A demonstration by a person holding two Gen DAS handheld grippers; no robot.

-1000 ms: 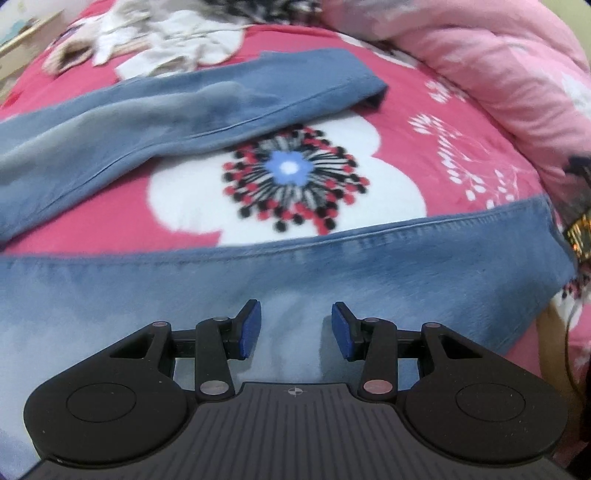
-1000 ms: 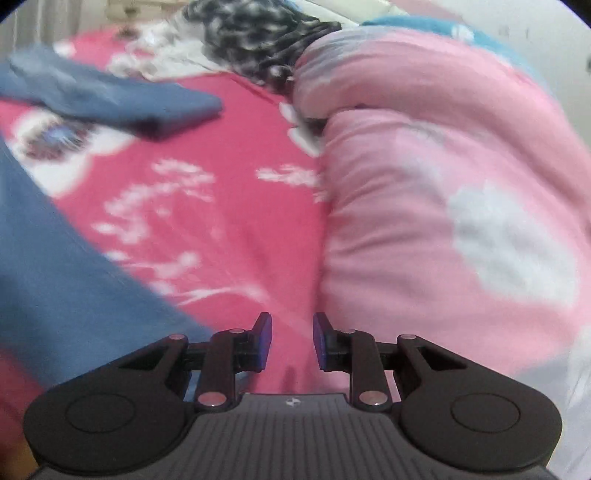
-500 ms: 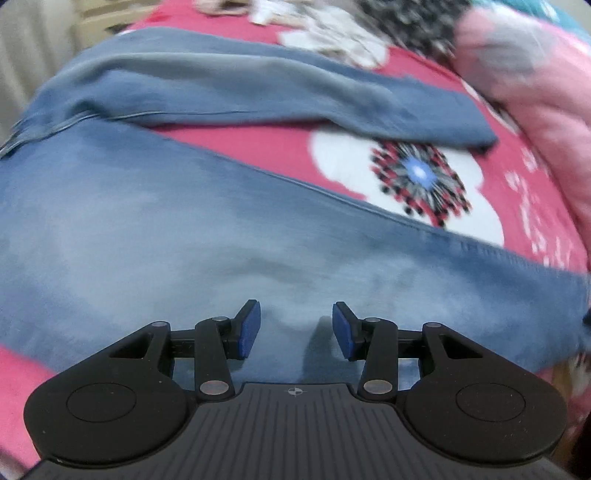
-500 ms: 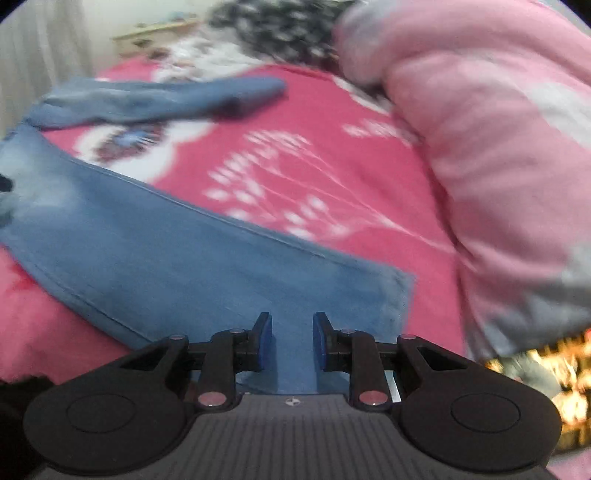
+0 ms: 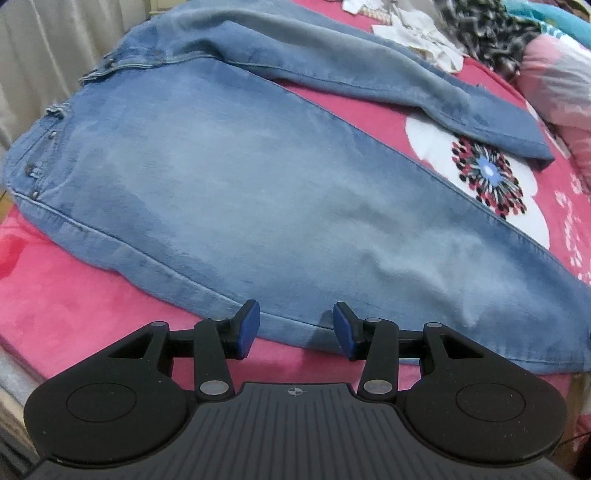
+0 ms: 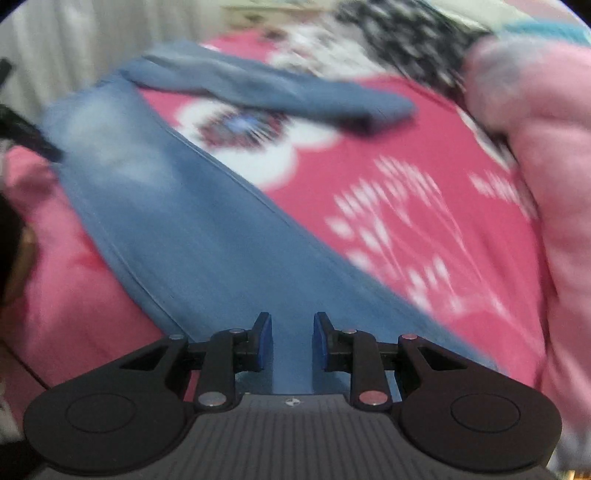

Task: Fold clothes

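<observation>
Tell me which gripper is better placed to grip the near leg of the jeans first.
Probably left. The left gripper hangs open right at the near hem edge of the jeans. The right gripper sits over the leg's middle, its jaws opening, nothing between them.

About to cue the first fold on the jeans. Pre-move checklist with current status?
1. Jeans spread flat on the bedspread: ok; the two legs lie splayed apart.
2. Left tongs open, nothing gripped: ok, at the near-leg seam.
3. Right tongs empty: ok, jaws opening above the near leg.
4. Far leg free of the white clothes: cannot tell.
5. Pink quilt off the jeans: ok.
6. Right view sharp: not ok, blurred.
</observation>
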